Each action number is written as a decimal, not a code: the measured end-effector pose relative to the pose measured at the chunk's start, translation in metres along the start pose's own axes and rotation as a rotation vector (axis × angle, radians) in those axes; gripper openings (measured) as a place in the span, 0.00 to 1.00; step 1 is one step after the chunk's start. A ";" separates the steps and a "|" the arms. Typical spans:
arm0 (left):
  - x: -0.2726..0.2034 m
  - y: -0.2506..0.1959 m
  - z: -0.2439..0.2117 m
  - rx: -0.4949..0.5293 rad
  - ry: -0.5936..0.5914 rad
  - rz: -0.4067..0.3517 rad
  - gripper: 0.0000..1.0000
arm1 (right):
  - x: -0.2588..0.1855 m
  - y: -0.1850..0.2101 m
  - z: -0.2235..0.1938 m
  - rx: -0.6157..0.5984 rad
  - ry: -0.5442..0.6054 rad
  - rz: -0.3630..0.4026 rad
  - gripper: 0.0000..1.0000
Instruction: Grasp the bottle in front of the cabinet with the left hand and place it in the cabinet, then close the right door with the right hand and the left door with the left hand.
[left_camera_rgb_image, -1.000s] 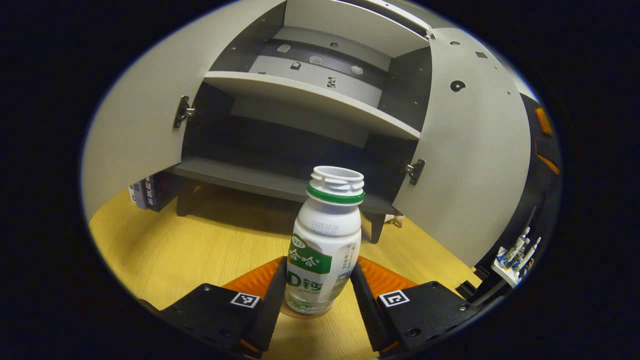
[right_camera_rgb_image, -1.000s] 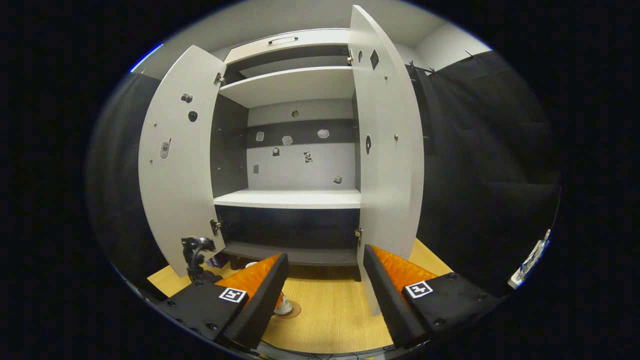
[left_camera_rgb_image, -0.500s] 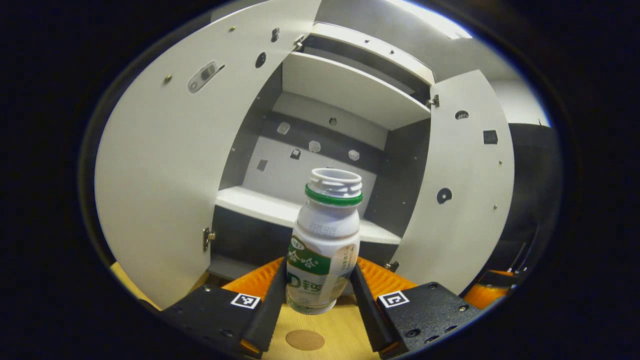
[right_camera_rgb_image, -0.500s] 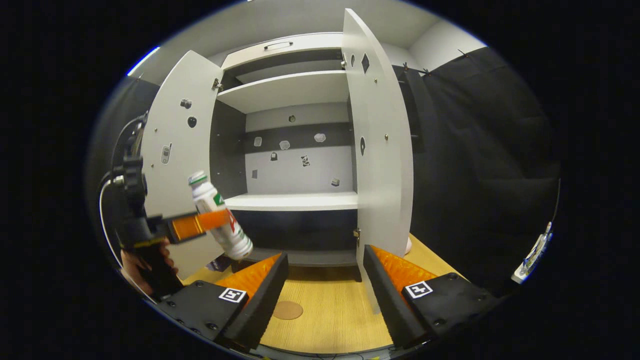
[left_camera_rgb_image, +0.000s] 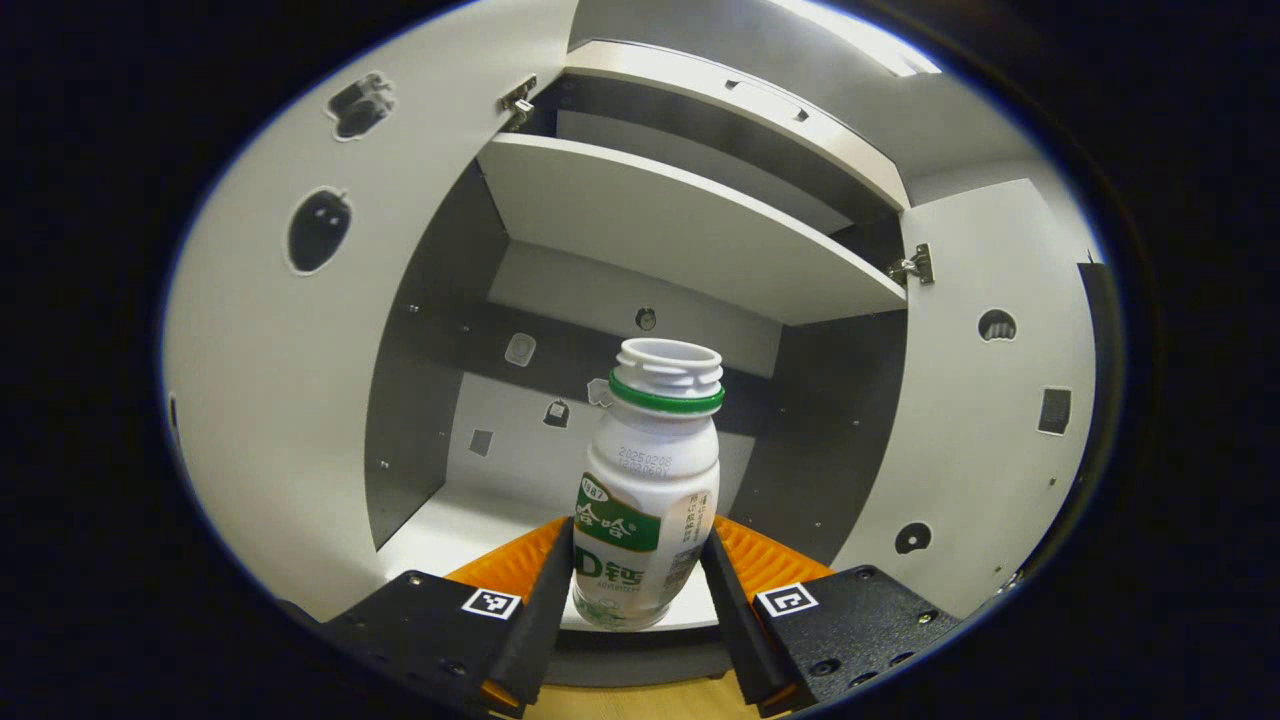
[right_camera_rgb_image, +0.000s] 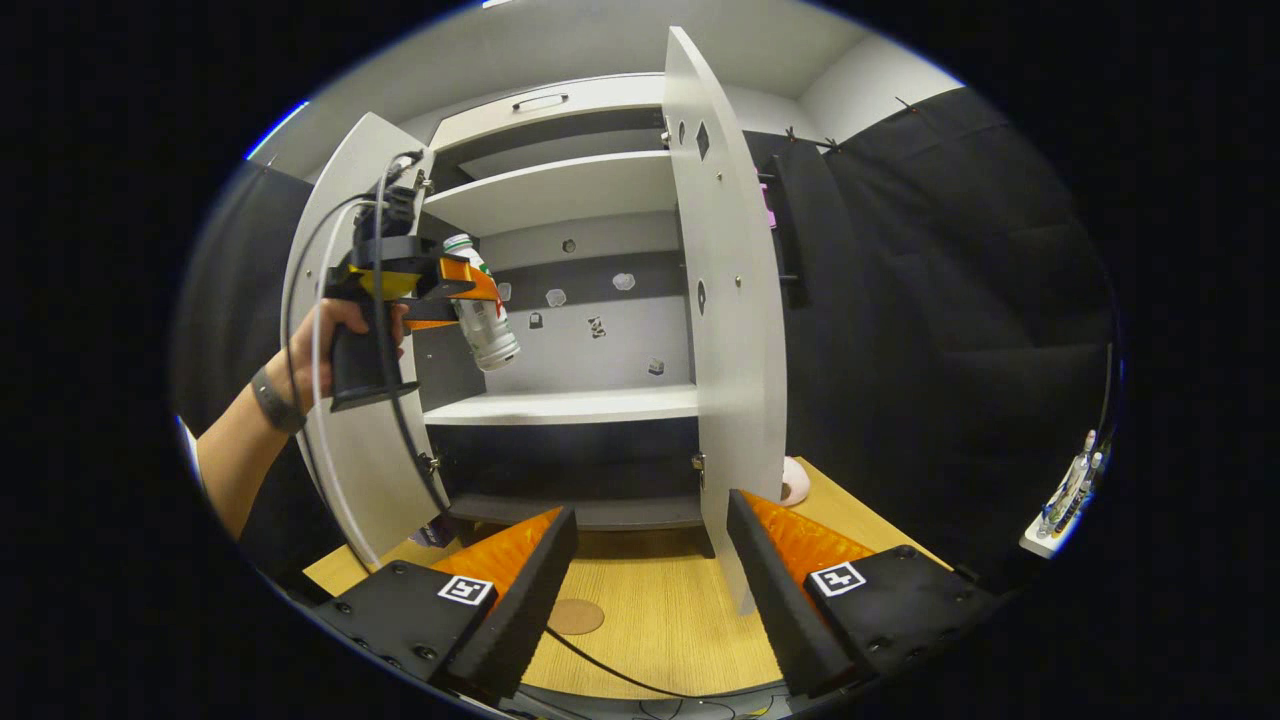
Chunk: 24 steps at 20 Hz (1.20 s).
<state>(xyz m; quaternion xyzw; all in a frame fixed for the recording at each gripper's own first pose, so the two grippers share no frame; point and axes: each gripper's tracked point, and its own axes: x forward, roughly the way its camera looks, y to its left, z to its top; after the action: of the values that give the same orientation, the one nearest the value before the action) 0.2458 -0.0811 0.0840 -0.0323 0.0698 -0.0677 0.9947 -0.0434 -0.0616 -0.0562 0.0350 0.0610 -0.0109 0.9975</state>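
Left gripper view: left gripper (left_camera_rgb_image: 640, 590) pinches the white plastic bottle with green neck ring (left_camera_rgb_image: 648, 500) above the cabinet's middle shelf (left_camera_rgb_image: 450, 525); released tilted, it could topple. Right gripper (right_camera_rgb_image: 650, 590) hangs spread.

Recording booth: black cloth wall (right_camera_rgb_image: 950, 300), open cabinet (right_camera_rgb_image: 590, 300) on wooden table (right_camera_rgb_image: 660, 610).

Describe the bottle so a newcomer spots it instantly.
Find the open white cabinet on the wooden table. The bottle is held up before its middle shelf, clamped in the left hand-held gripper. It is small, white, capless, with a green neck ring and label.
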 end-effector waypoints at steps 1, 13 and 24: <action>0.017 0.000 -0.003 0.021 0.030 0.000 0.72 | -0.003 -0.004 0.002 0.006 -0.002 -0.013 0.99; 0.112 -0.002 -0.089 0.063 0.319 0.047 0.72 | -0.044 -0.083 0.012 0.034 -0.037 -0.258 0.99; 0.094 0.001 -0.056 0.044 0.155 0.082 0.95 | -0.053 -0.111 0.012 0.035 -0.047 -0.344 0.99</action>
<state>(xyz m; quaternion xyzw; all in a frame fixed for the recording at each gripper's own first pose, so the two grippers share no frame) 0.3305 -0.0961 0.0157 -0.0021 0.1462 -0.0307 0.9888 -0.0974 -0.1726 -0.0453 0.0411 0.0425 -0.1835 0.9812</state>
